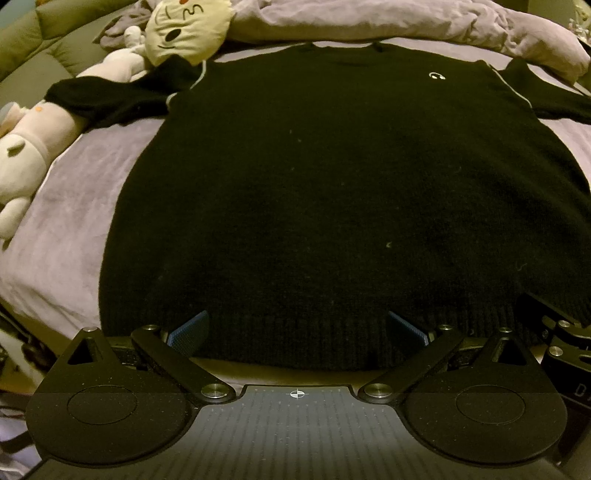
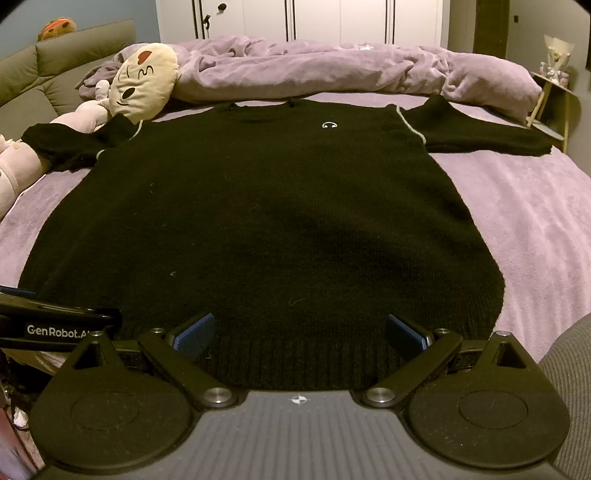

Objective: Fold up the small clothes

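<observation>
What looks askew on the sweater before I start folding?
The sweater lies flat and mostly smooth. One oddity: its sleeve on the headboard side rests up on the plush toys rather than on the bedsheet, so it sits bunched. The other sleeve lies flat. Light lint specks dot the front.

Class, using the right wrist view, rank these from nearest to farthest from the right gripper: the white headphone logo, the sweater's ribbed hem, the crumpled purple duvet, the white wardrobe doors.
1. Ribbed hem, right at the right gripper, between its open jaws.
2. Headphone logo, on the chest, right of centre.
3. Purple duvet, heaped beyond the collar.
4. Wardrobe doors, behind the bed.
</observation>
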